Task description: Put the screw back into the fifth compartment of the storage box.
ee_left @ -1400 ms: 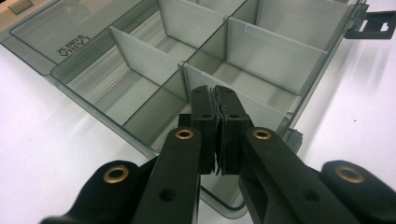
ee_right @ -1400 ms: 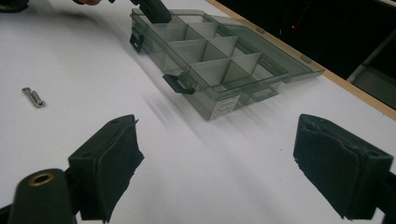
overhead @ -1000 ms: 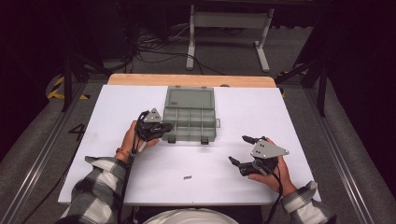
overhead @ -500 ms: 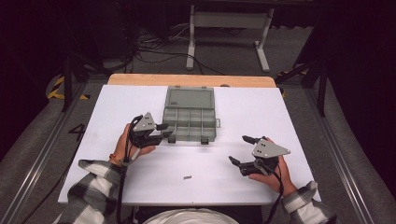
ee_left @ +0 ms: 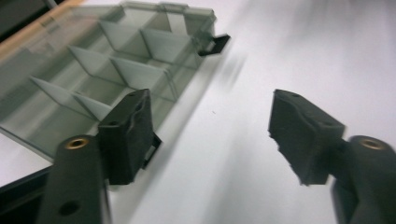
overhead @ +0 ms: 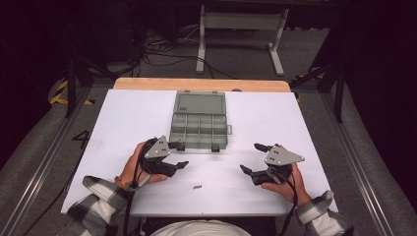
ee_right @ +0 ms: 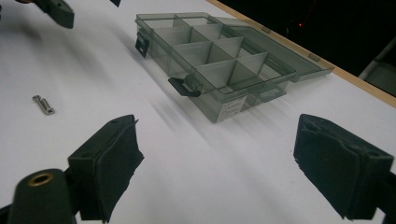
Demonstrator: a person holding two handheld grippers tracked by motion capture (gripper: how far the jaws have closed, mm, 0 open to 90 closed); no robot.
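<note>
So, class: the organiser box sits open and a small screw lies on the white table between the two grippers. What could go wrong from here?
1. The screw is tiny and lies flat on the table; the wide-open left gripper, whose jaws have just been opening, might slip off it.
2. That gripper sits close to the organiser box and its latch, so a careless move could nudge the light box.

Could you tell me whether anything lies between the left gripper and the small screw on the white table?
Nothing visible does. The left gripper, jaws open and empty after just opening, sits beside the open compartment box. Only bare white table separates it from the screw lying nearer the person.
</note>
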